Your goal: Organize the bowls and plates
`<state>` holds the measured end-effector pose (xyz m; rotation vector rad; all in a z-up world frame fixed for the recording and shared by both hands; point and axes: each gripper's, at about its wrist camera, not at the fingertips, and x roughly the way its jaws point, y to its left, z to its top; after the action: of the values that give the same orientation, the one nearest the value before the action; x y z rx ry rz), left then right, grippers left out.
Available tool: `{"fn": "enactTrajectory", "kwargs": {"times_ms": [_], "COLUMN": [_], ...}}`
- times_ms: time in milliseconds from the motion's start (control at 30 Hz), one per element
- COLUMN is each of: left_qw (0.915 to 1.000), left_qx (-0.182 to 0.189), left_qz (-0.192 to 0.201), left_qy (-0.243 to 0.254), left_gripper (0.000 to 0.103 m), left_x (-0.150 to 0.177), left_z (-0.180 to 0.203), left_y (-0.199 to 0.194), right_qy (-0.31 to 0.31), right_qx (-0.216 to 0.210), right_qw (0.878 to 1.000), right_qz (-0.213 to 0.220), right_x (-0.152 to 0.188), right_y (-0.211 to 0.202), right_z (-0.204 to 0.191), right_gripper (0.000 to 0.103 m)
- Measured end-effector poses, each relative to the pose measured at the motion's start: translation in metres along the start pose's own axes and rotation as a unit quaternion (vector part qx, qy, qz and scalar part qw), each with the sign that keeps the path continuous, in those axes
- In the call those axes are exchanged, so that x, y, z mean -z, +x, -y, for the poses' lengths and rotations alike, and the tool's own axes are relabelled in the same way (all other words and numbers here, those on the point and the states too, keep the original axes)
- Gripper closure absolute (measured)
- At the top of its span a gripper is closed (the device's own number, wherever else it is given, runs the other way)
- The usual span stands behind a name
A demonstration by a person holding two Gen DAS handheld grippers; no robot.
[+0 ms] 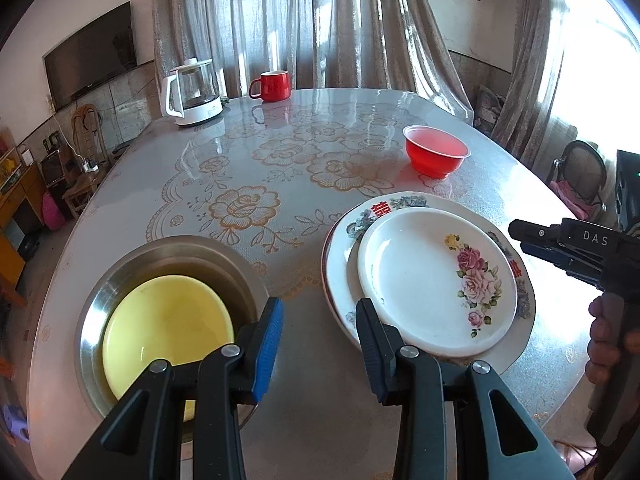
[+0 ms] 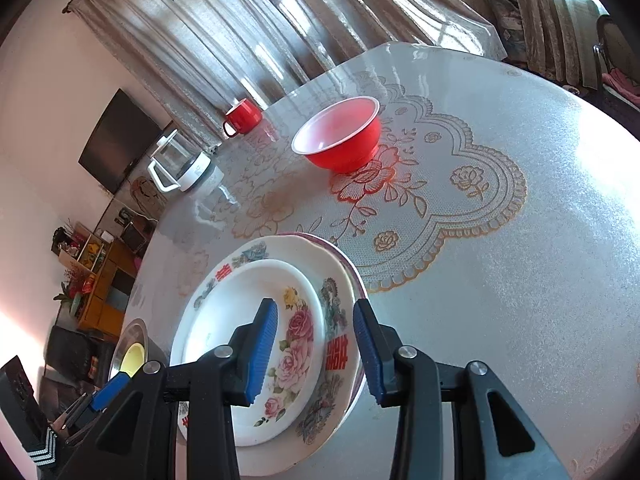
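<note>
A small white rose plate (image 1: 420,280) lies on a larger patterned plate (image 1: 344,248), with a third rim under them; the stack also shows in the right wrist view (image 2: 240,344). A yellow bowl (image 1: 160,320) sits inside a steel bowl (image 1: 120,272) at the near left. A red bowl (image 1: 436,152) stands farther back (image 2: 340,136). My left gripper (image 1: 320,344) is open and empty, low between the steel bowl and the plates. My right gripper (image 2: 316,348) is open and empty above the stack's right rim; it shows at the right in the left wrist view (image 1: 536,240).
A red mug (image 1: 272,86) and a white kettle (image 1: 192,94) stand at the table's far edge. The round table (image 1: 280,152) has a glossy lace-patterned cover. Curtains, a wall TV and chairs surround it.
</note>
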<state>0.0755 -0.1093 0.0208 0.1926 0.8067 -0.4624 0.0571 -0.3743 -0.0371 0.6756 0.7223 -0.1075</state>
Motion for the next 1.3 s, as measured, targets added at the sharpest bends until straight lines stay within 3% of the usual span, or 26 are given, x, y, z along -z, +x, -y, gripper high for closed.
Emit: {"fn": "enactTrajectory", "kwargs": {"times_ms": [333, 600, 867, 1200, 1300], "left_qw": [0.9963, 0.9906, 0.9858, 0.9767, 0.9733], "left_qx": [0.051, 0.092, 0.128, 0.160, 0.173], "left_qz": [-0.049, -0.064, -0.061, -0.087, -0.102], "left_qy": [-0.049, -0.077, -0.090, -0.114, -0.111], "left_gripper": [0.065, 0.065, 0.067, 0.067, 0.077], "left_x": [-0.056, -0.105, -0.153, -0.187, -0.189], "left_z": [0.007, 0.018, 0.042, 0.073, 0.082], "left_y": [0.045, 0.091, 0.133, 0.190, 0.206], "right_qy": [0.018, 0.030, 0.042, 0.061, 0.058], "right_qx": [0.027, 0.034, 0.032, 0.052, 0.054], "right_qw": [0.999, 0.998, 0.998, 0.997, 0.997], "right_qz": [0.026, 0.039, 0.034, 0.024, 0.020], "right_x": [-0.044, -0.094, -0.137, -0.166, -0.164], "right_y": [0.007, 0.031, 0.071, 0.102, 0.107], "right_z": [0.024, 0.037, 0.040, 0.052, 0.052], "right_gripper": [0.064, 0.064, 0.076, 0.080, 0.086]}}
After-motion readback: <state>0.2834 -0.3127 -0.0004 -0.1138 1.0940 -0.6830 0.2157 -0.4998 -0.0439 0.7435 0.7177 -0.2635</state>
